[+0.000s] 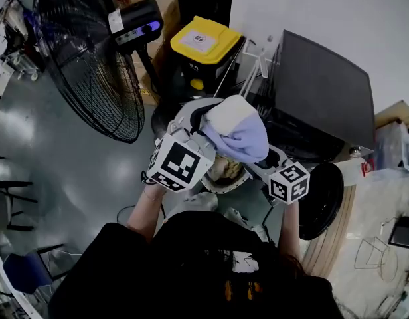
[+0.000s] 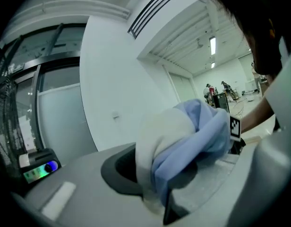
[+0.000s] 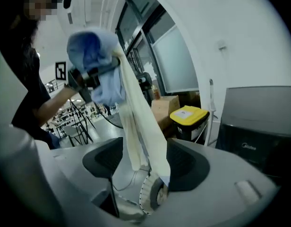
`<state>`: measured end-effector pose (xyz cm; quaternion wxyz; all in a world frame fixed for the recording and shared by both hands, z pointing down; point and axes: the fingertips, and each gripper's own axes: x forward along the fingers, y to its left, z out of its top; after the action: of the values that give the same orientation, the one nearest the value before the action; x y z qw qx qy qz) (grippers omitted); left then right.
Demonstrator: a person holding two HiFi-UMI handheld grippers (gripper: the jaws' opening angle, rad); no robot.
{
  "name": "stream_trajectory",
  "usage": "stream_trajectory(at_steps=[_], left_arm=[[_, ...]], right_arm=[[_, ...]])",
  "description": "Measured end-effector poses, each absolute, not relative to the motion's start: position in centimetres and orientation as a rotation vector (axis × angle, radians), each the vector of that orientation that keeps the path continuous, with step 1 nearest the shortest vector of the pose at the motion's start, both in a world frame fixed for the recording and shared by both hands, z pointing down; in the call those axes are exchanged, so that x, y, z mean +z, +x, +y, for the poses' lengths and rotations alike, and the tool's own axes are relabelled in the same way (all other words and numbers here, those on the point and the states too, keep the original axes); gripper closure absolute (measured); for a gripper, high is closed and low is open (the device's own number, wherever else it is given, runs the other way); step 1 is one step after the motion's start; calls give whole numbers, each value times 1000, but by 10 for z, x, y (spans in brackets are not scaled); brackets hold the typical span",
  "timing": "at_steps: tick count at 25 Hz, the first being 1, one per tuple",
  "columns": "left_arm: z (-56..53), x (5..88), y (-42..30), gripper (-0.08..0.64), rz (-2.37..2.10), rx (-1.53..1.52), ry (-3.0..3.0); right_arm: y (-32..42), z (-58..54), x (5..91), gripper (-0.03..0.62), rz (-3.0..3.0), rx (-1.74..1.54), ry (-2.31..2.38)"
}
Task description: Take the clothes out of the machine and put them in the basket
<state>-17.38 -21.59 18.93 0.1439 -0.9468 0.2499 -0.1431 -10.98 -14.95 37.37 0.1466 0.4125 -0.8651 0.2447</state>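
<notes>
Left hand-held gripper (image 2: pixel 157 200) pinches a blue and white cloth (image 2: pixel 183 141); right hand-held gripper (image 3: pixel 141 193), jaws apart, has it hanging between.

A white wall (image 2: pixel 112 79) is standing just beyond the left jaws, with a small switch plate (image 2: pixel 116 116) sitting on it. Left of those jaws, dark-framed glass panels (image 2: pixel 46 74) are running up towards a white ceiling (image 2: pixel 183 37). Strip lights (image 2: pixel 212 45) are glowing there, and a slatted vent (image 2: pixel 152 6) is hanging overhead. Beyond the right jaws, a yellow-lidded bin (image 3: pixel 189 113) and a cardboard box (image 3: pixel 163 109) are sitting side by side below more glass. Left of both jaws, a glossy grey floor (image 1: pixel 72 171) is reflecting light, and a big black fan (image 1: pixel 91 72) is standing on it. Right of them, pale flooring (image 1: pixel 367 208) is showing.
</notes>
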Motion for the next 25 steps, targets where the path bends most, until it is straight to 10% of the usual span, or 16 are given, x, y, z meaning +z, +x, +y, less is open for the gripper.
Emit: stream_trajectory(at_steps=[6,11,25], left_arm=[[-228,166,-172,485,635,-359,-2709],[-246,177,-181,485,646,-421,-2705],[-269,337,-180,485,621,-826,-2880]], right_arm=[[-113,-188,473,301,-2216,713,1235],[-112,-220,494,548,-2200,947,1455],[-133,-241,374,552,-2737,1466,1641]])
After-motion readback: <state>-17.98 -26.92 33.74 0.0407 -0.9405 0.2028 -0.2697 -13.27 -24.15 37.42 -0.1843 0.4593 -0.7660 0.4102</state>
